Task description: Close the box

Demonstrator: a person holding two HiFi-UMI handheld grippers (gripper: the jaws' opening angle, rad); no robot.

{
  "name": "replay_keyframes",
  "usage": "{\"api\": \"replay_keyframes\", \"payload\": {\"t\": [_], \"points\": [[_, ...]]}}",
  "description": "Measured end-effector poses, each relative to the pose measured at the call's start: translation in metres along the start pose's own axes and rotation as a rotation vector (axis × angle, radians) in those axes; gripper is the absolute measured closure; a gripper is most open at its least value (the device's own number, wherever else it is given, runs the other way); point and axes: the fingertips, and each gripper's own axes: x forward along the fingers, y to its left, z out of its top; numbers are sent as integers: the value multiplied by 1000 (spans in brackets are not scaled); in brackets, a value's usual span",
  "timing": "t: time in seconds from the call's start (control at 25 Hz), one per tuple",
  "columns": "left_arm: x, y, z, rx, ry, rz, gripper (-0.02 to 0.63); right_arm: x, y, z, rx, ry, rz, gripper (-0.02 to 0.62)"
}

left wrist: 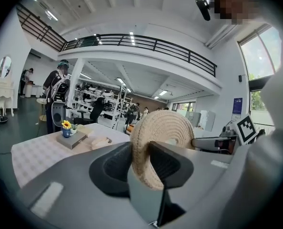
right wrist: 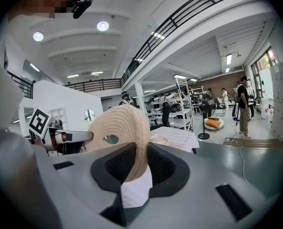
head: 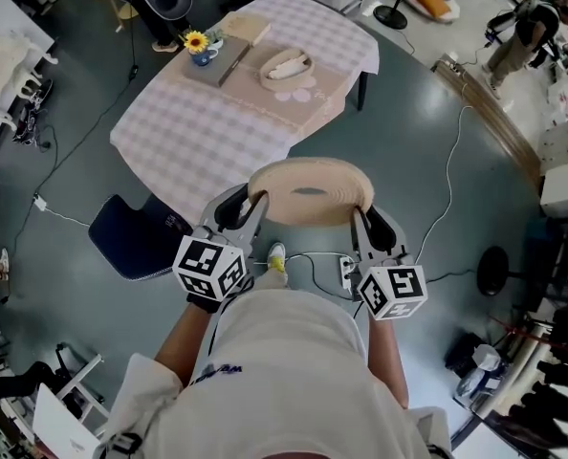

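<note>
A round woven lid (head: 311, 191) with a small hole in its middle hangs level over the floor, short of the table. My left gripper (head: 252, 210) is shut on its left rim and my right gripper (head: 363, 224) is shut on its right rim. In the left gripper view the lid (left wrist: 163, 137) stands edge-on between the dark pads of the left gripper (left wrist: 141, 152). In the right gripper view the lid (right wrist: 118, 130) is pinched the same way by the right gripper (right wrist: 134, 160). The open woven box (head: 286, 67) sits on the far part of the table, with pale things inside.
The table (head: 207, 137) has a checked cloth. On it stand a small sunflower pot (head: 200, 45) and a grey flat block (head: 222, 65) beside the box. A dark blue seat (head: 136, 235) stands at the table's near left corner. Cables and a power strip (head: 346, 272) lie on the floor.
</note>
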Motion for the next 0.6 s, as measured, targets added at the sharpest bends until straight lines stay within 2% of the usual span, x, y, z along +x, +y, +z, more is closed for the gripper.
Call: {"api": "replay_keyframes", "payload": {"t": [0.24, 0.44, 0.6], "points": [[21, 44, 8, -16, 12, -47, 483, 42, 10, 7, -4, 17, -45, 511], [42, 55, 11, -22, 26, -94, 485, 55, 3, 12, 1, 11, -97, 512], [63, 59, 9, -33, 30, -103, 485, 68, -13, 12, -1, 15, -112, 511]]}}
